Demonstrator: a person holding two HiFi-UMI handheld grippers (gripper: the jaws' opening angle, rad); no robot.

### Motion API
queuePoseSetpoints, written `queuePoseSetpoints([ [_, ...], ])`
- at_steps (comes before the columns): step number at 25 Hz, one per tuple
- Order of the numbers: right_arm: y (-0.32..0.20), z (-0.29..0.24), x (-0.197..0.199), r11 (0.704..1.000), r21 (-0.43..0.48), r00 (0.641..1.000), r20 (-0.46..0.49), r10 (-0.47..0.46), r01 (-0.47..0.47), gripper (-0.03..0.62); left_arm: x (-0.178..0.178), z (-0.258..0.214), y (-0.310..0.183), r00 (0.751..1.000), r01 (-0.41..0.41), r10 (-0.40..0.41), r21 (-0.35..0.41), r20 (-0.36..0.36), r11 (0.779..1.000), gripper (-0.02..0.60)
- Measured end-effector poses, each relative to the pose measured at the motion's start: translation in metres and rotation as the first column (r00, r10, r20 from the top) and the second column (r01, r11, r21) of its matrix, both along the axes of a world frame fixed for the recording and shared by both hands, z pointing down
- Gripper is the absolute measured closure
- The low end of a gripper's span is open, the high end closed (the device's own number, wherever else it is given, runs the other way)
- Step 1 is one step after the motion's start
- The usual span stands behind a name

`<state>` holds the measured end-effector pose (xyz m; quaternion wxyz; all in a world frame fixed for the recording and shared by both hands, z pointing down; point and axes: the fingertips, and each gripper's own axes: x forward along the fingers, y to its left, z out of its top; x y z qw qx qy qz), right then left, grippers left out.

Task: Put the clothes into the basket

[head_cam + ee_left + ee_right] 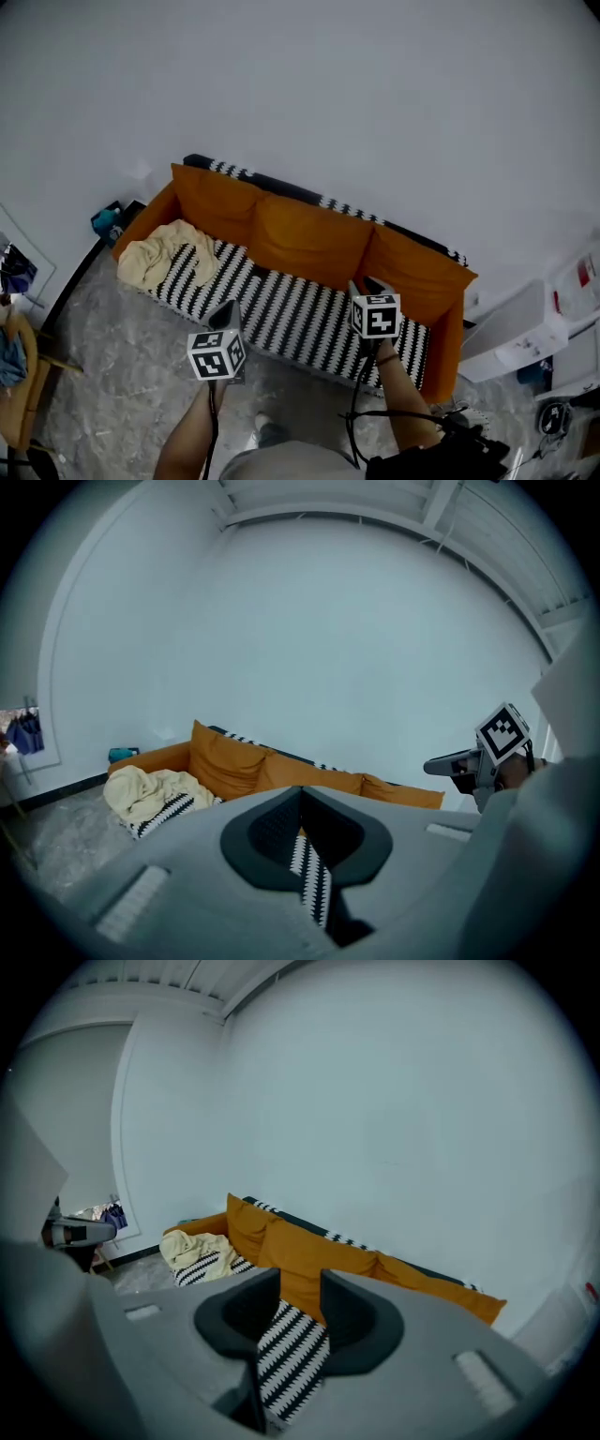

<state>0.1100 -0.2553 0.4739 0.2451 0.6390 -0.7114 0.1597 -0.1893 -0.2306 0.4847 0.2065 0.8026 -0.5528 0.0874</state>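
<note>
The cream garment (164,255) looks soft and light, best pinched at a raised fold; left tongs (300,797) pressed together, right tongs (291,1286) spread.

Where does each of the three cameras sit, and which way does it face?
Head view: on the person's head, facing steeply down at the orange sofa and cream garment; both forearms, left gripper and right gripper show.
Left gripper view: on the left gripper, looking along its jaws toward the sofa; the right gripper shows at right.
Right gripper view: on the right gripper, looking along its parted jaws at the sofa.
Shared: all three views show the sofa and garment.
</note>
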Motion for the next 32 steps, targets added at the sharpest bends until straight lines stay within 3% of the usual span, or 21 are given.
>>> queuePoseSetpoints([
  [6,-0.046,-0.003,-0.110,0.988,-0.003,0.988,-0.017,-0.154,0.154,0.456,-0.099,0.001,-0.009,0.989,0.144,-0.144,-0.005,-0.022,0.990,0.572],
  [10,-0.068,-0.010,-0.177,0.968,0.002,0.968,-0.026,-0.250,0.250,0.456,-0.167,-0.006,-0.006,0.966,0.255,-0.255,0.013,-0.036,0.967,0.572],
  [19,-0.093,-0.009,-0.307,0.892,-0.006,0.892,-0.030,-0.452,0.452,0.456,-0.292,-0.005,0.031,0.855,0.514,-0.513,-0.004,-0.080,0.858,0.572],
  [25,-0.121,0.006,-0.376,0.833,-0.020,0.833,-0.012,-0.554,0.553,0.456,-0.343,0.002,0.037,0.788,0.614,-0.613,-0.003,-0.062,0.789,0.572],
  [32,-0.181,0.008,-0.474,0.748,-0.007,0.748,0.024,-0.664,0.664,0.456,-0.399,0.003,0.006,0.710,0.703,-0.703,-0.012,-0.041,0.711,0.572],
])
